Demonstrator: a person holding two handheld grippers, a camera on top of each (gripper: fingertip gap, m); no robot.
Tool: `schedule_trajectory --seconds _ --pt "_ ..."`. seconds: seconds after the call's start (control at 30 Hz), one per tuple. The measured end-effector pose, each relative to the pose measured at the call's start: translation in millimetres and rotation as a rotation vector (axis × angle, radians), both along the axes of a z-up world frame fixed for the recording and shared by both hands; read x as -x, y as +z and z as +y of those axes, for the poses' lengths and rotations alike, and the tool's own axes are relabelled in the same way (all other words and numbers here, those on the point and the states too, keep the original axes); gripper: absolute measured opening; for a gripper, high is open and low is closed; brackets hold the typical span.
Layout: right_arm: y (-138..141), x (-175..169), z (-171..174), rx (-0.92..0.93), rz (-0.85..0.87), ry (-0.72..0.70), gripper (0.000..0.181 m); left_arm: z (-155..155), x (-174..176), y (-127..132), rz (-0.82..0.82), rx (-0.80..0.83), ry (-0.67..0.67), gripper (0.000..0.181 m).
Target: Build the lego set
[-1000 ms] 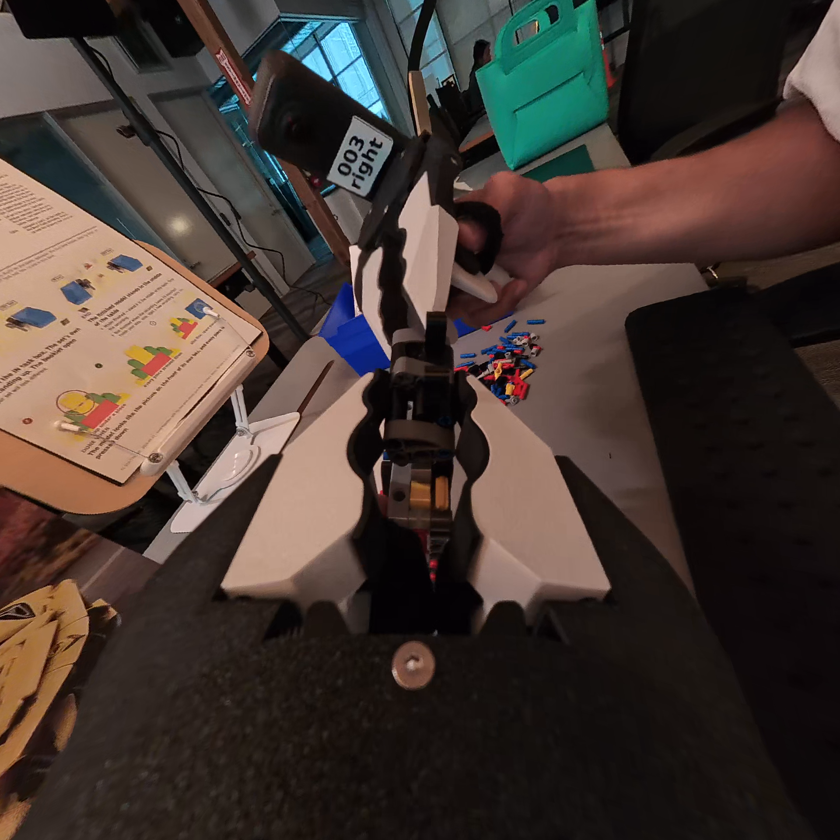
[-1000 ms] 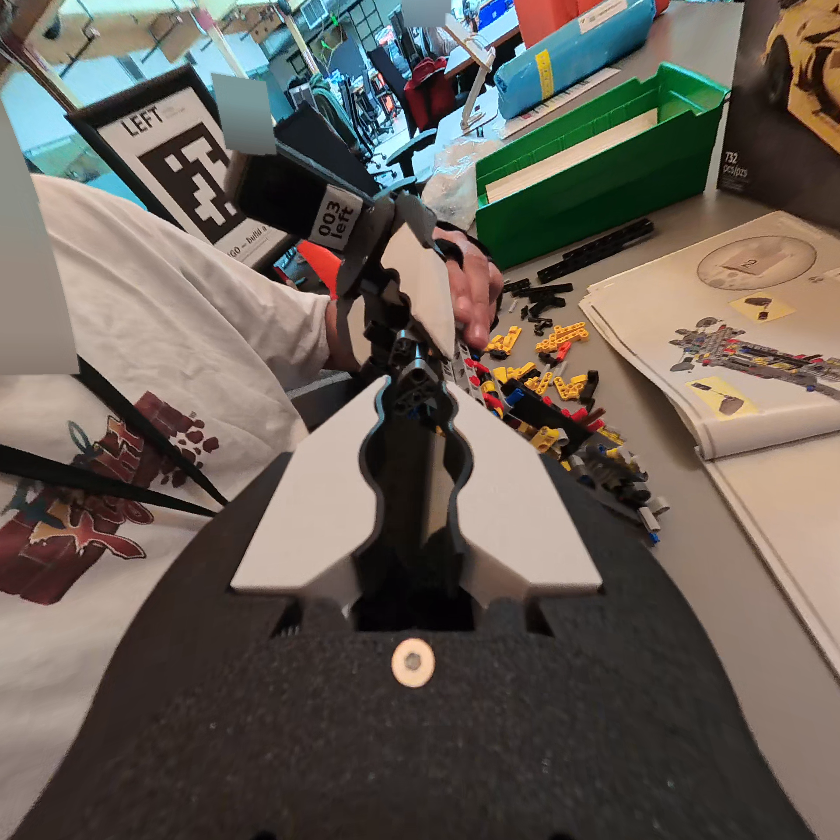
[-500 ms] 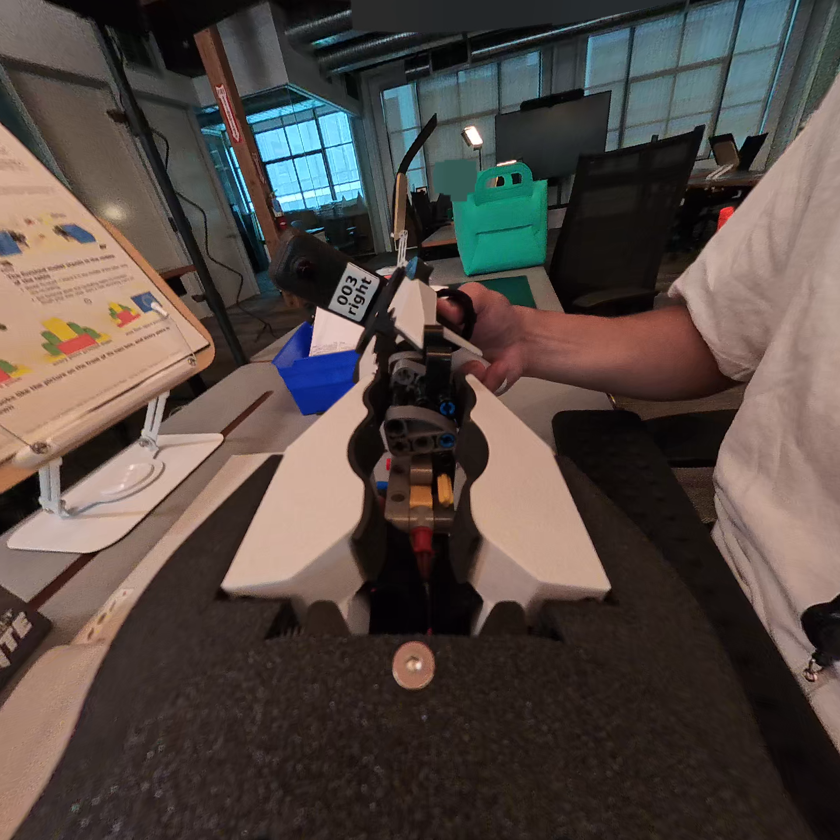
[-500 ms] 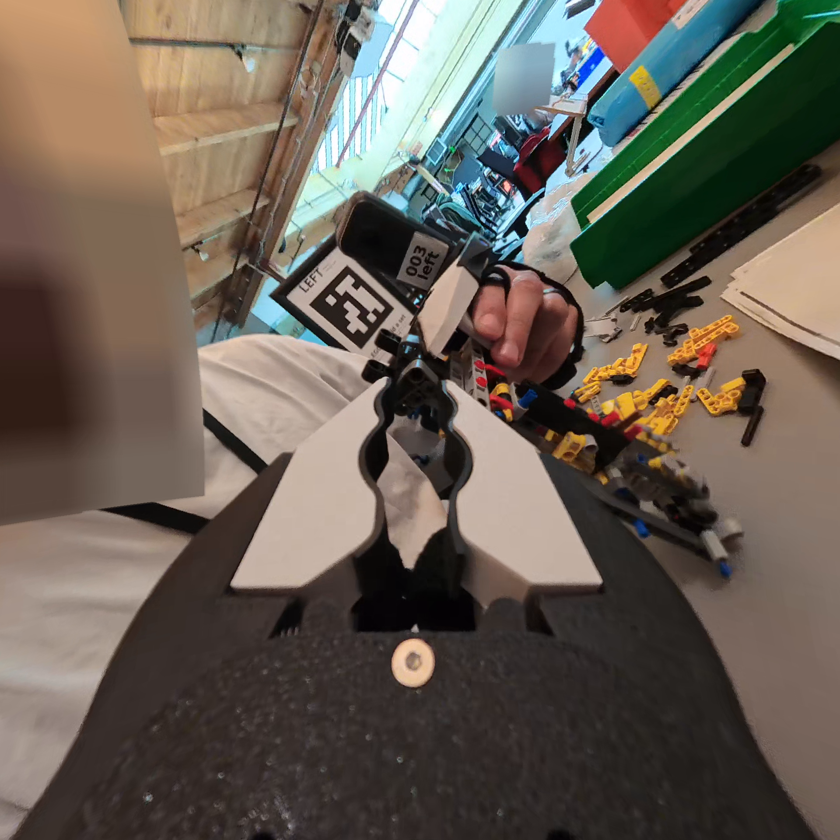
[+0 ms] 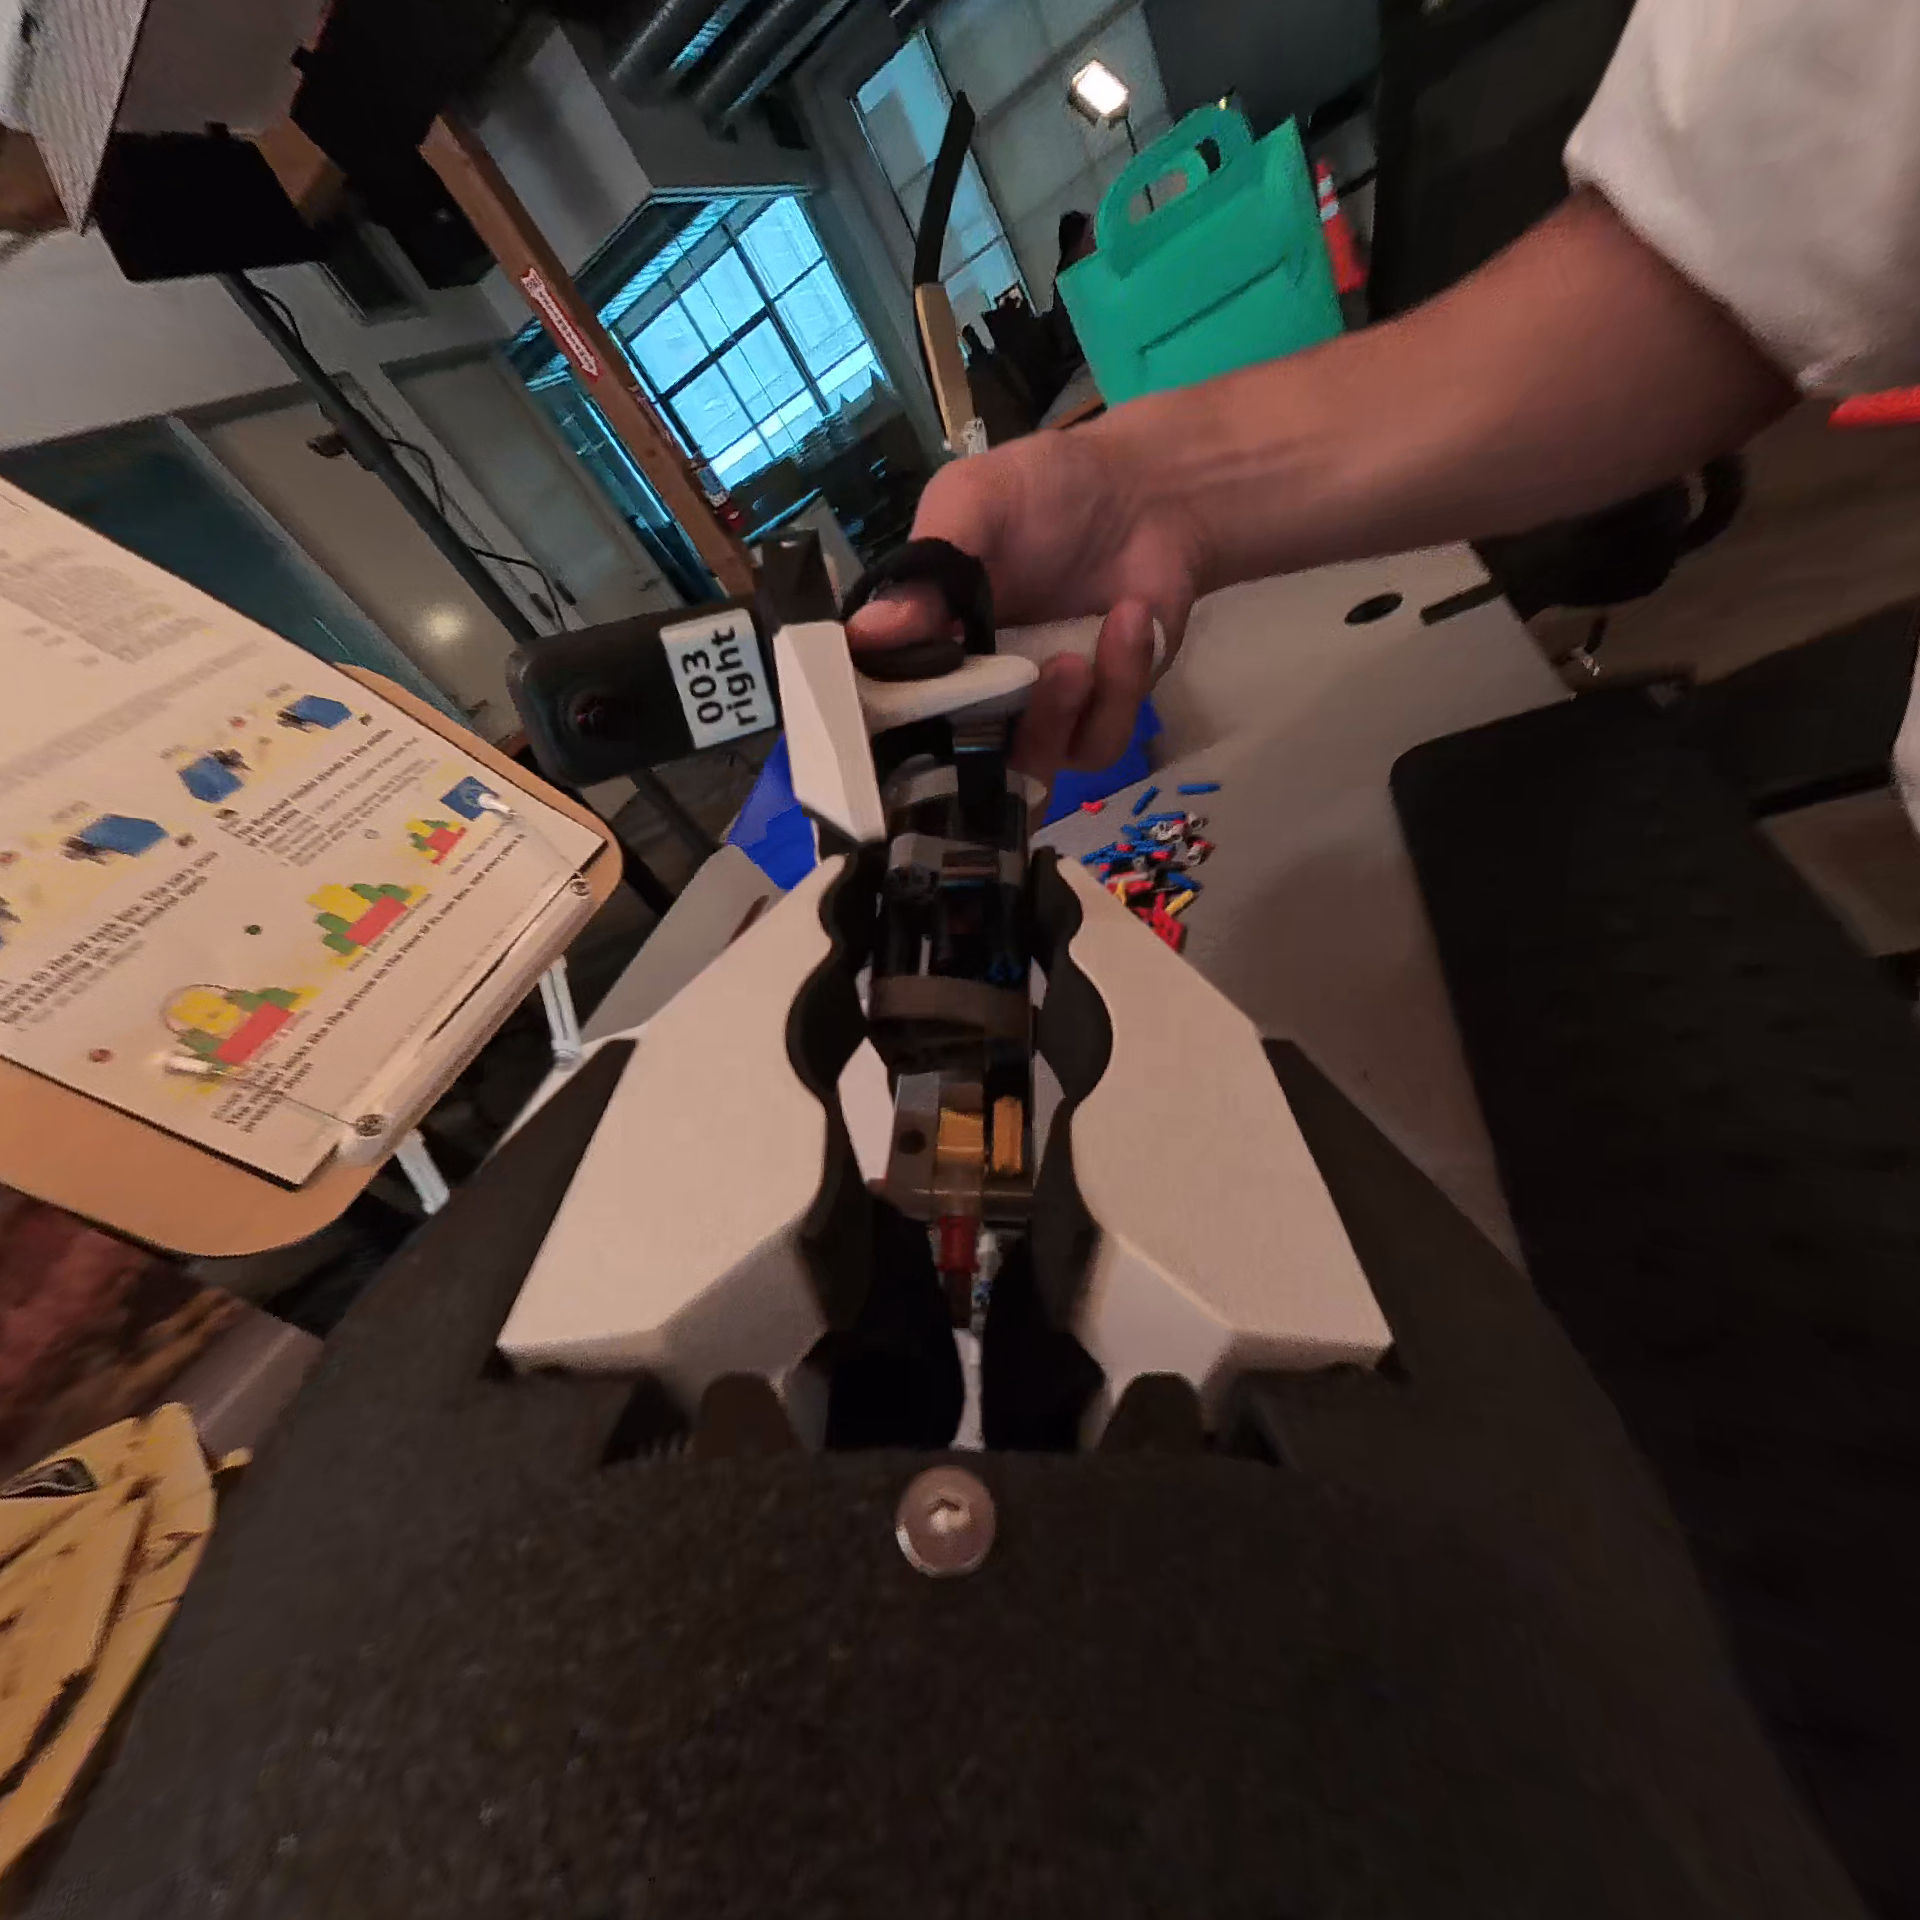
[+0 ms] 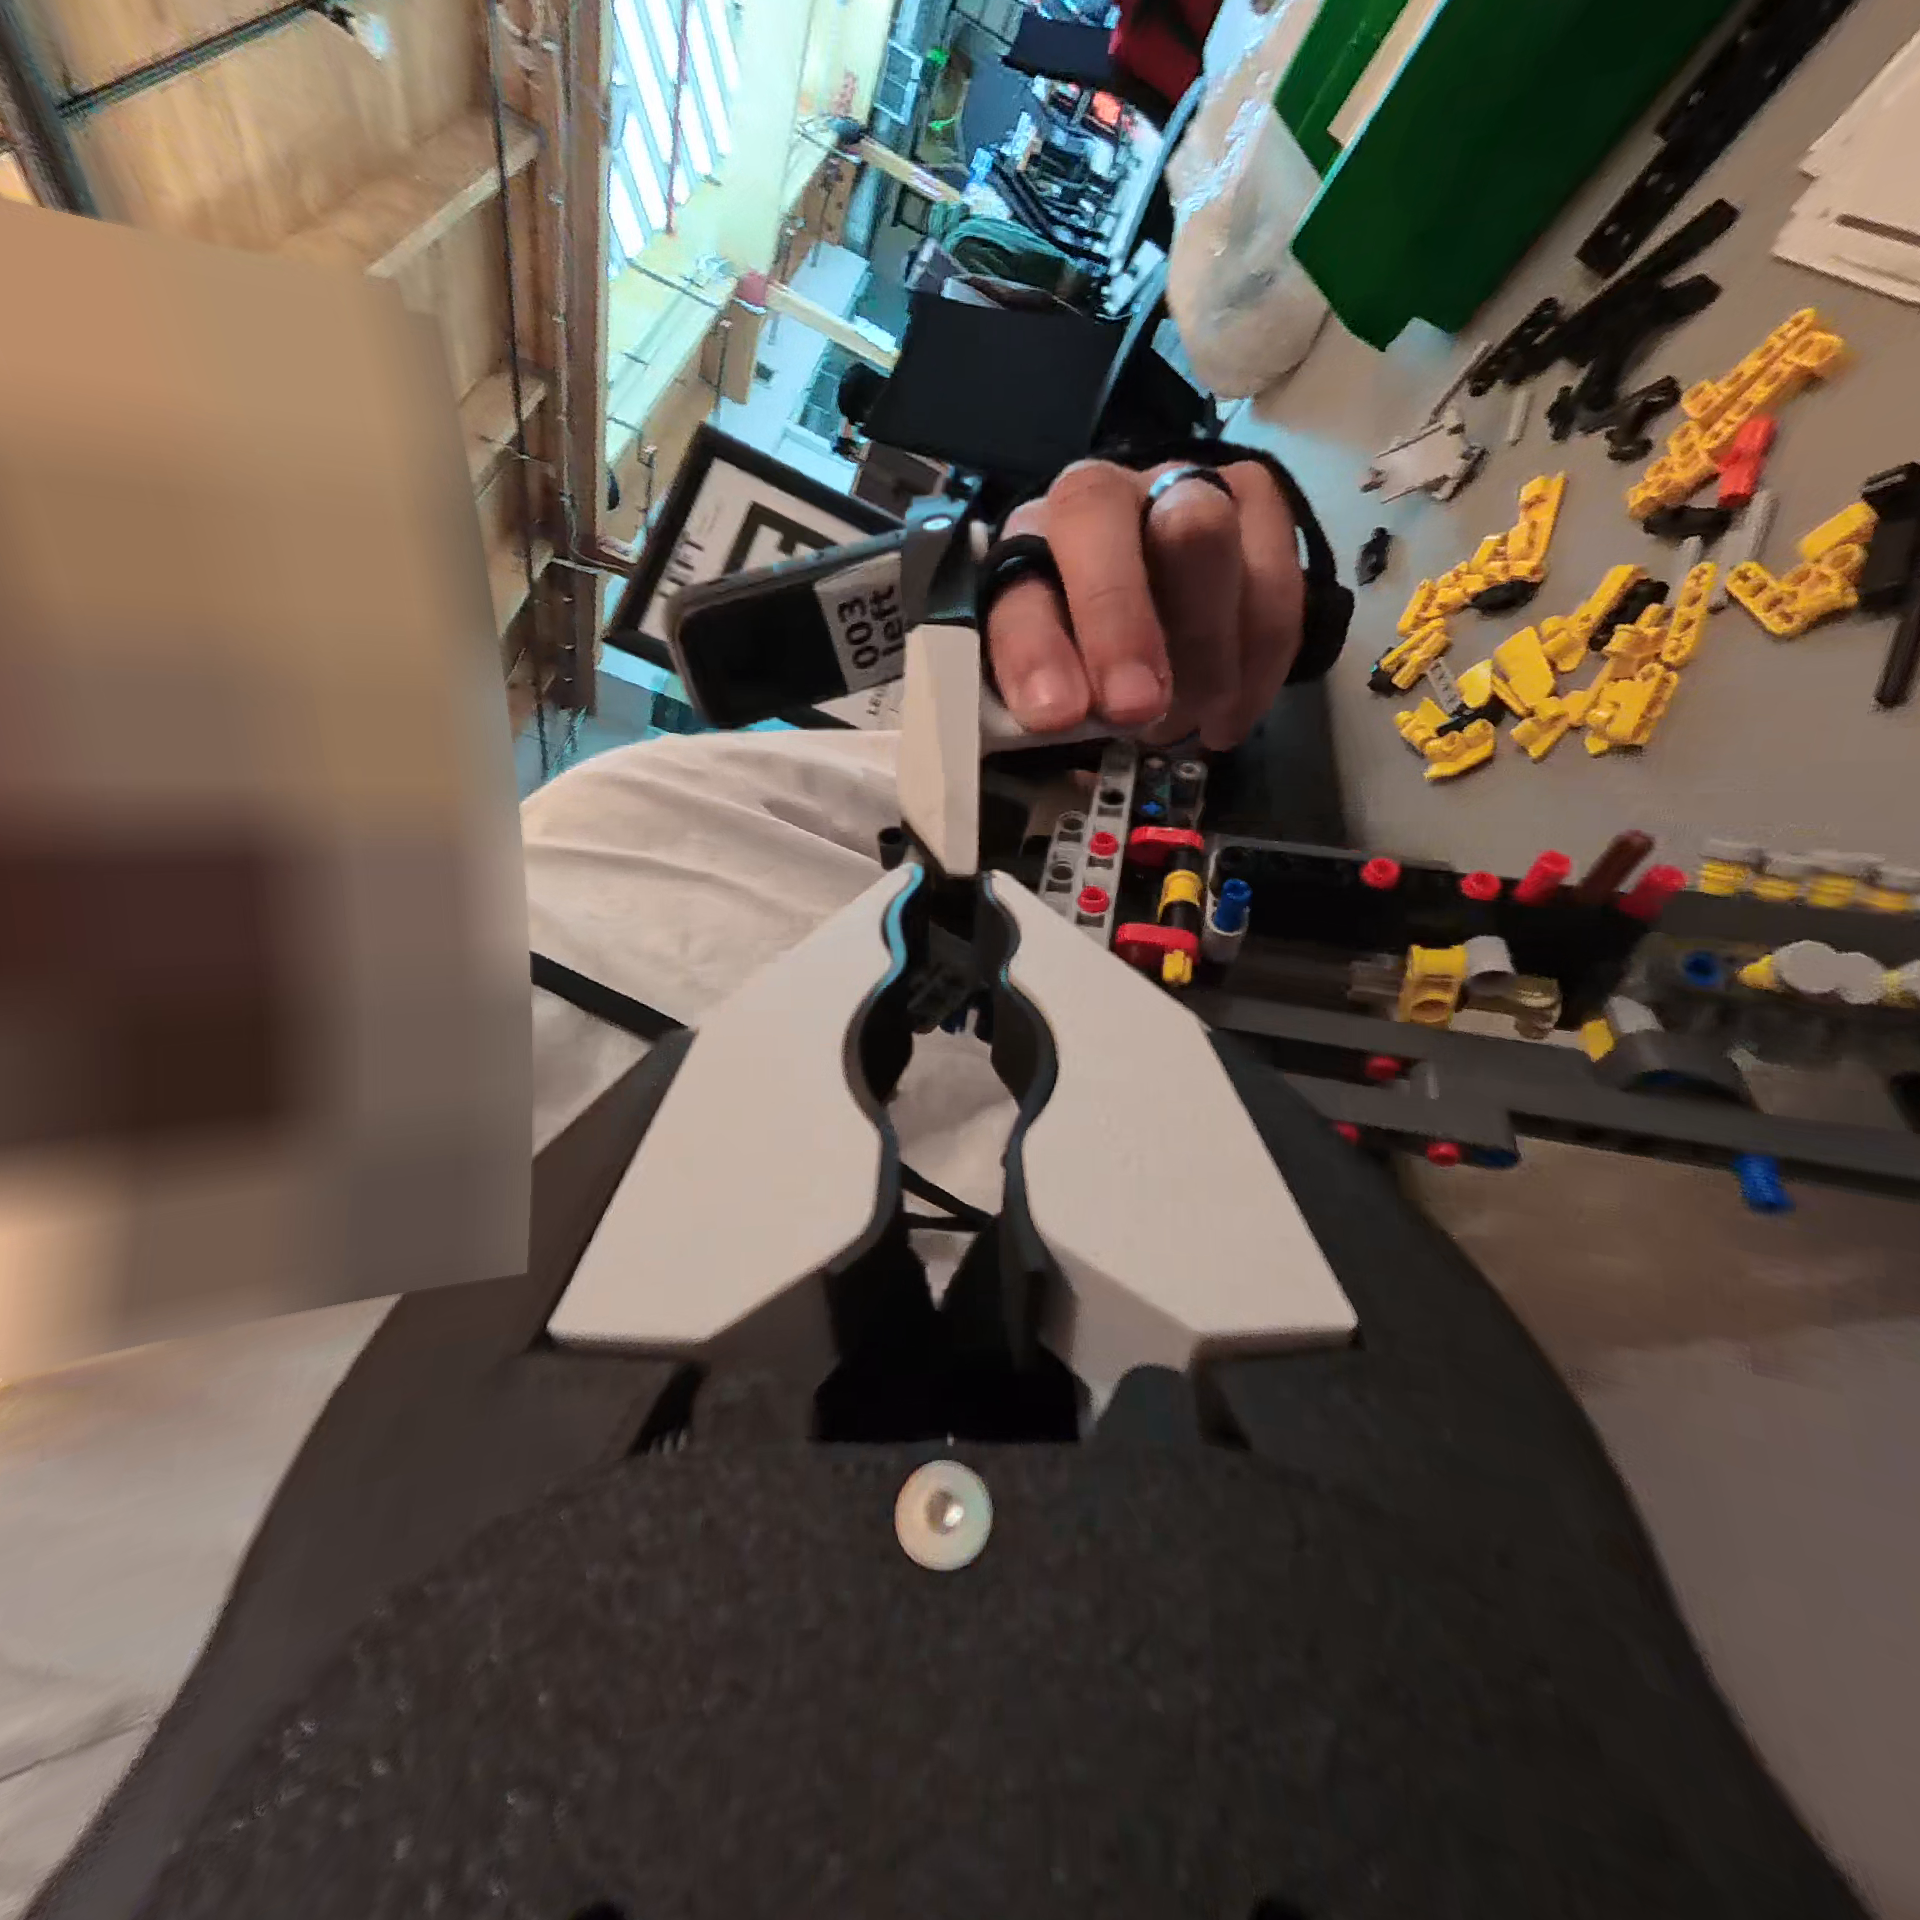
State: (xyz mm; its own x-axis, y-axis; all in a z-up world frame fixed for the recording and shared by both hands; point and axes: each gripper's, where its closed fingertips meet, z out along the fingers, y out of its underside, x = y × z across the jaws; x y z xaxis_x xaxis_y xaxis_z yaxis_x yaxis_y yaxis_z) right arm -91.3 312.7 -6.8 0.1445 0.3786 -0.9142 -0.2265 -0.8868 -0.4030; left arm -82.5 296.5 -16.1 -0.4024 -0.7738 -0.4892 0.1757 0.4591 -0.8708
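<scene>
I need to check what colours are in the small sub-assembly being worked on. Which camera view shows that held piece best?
The left wrist view: the held sub-assembly sits lit between the left claw fingers, showing grey, black, yellow and red parts. The right wrist view shows only a dark sliver of it at the right claw tips.

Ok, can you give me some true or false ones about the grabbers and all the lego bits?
1. The left gripper is clamped on a small grey and black lego assembly. True.
2. The loose yellow lego beams lie inside the green plastic bin. False: they lie on the grey table.
3. The right gripper is wide open. False: its tips pinch a small dark lego piece.
4. A long dark lego frame with red pins rests on the table. True.
</scene>
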Motion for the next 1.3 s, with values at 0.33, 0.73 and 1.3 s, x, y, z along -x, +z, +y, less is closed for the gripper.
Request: schedule_trajectory --seconds 0.33,0.73,1.3 --pt "-41 16 -19 -0.142 -0.347 -0.121 0.009 -16 17 -41 0.038 -0.141 0.172 0.029" --pt "-115 27 -43 -0.288 -0.62 -0.14 0.0 -31 28 -116 0.175 -0.358 0.229 0.028" --pt "-158 25 -38 -0.431 -0.801 -0.121 0.013 -19 50 -138 0.504 -0.045 0.005 0.043"
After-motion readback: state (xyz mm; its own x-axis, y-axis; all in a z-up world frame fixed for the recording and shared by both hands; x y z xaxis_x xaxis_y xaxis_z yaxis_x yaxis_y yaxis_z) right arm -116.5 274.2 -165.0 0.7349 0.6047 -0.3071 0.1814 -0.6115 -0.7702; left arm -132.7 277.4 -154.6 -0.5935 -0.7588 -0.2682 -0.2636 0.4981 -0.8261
